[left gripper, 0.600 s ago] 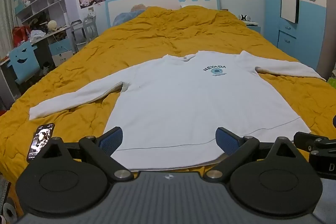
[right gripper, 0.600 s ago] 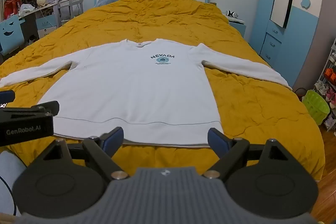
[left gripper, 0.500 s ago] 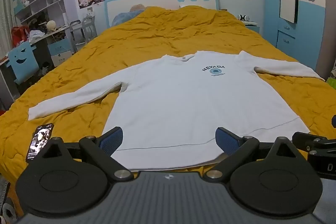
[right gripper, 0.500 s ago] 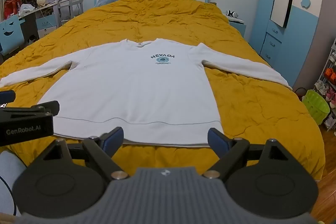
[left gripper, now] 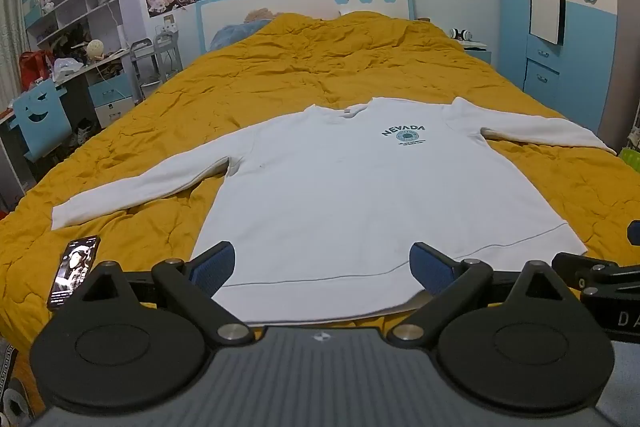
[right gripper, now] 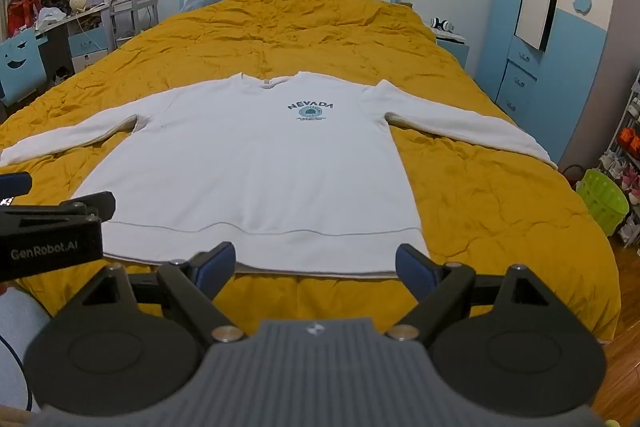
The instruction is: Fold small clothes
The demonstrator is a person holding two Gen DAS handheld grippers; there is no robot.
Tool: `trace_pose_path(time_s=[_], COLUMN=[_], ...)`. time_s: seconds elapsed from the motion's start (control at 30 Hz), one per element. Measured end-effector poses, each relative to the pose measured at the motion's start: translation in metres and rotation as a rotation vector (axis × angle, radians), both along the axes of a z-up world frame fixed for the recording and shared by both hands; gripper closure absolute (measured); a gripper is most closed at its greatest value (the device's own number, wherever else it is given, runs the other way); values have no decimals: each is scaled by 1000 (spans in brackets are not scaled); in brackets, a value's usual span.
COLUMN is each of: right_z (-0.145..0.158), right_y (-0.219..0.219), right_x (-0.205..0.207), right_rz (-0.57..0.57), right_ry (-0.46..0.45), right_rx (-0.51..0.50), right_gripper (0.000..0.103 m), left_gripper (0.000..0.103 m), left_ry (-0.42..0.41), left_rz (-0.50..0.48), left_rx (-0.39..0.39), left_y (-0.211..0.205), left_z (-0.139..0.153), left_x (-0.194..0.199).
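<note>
A white long-sleeved sweatshirt (left gripper: 360,195) (right gripper: 256,163) printed NEVADA lies flat and face up on the yellow bedspread, both sleeves spread out sideways. My left gripper (left gripper: 322,267) hovers over the near hem, jaws wide open, nothing between the blue pads. My right gripper (right gripper: 316,265) hangs open in front of the hem's right part, also holding nothing. Each gripper's body shows at the edge of the other's view.
A phone (left gripper: 74,271) lies on the bedspread (left gripper: 320,67) by the left sleeve cuff. A desk and blue chair (left gripper: 40,119) stand left of the bed, a blue wardrobe (right gripper: 560,47) to the right, a green basket (right gripper: 604,199) on the floor.
</note>
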State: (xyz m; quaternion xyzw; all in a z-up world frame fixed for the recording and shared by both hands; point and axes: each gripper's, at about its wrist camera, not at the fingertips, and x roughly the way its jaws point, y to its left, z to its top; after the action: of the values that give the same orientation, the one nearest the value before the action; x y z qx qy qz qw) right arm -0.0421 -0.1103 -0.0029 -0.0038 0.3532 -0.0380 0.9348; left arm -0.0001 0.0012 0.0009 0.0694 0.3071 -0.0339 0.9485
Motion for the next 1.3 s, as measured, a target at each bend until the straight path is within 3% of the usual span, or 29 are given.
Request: trace_pose_path(time_s=[1.3], right_z=[-11], right_y=[-1], right_x=[7], right_rz=[-6], right_ry=[25], right_rx=[6], right_gripper=[20], left_gripper=[0], left_ry=[3], left_rz=[3], left_rx=[-6], left_y=[1], left_z=[-5], left_x=[-2])
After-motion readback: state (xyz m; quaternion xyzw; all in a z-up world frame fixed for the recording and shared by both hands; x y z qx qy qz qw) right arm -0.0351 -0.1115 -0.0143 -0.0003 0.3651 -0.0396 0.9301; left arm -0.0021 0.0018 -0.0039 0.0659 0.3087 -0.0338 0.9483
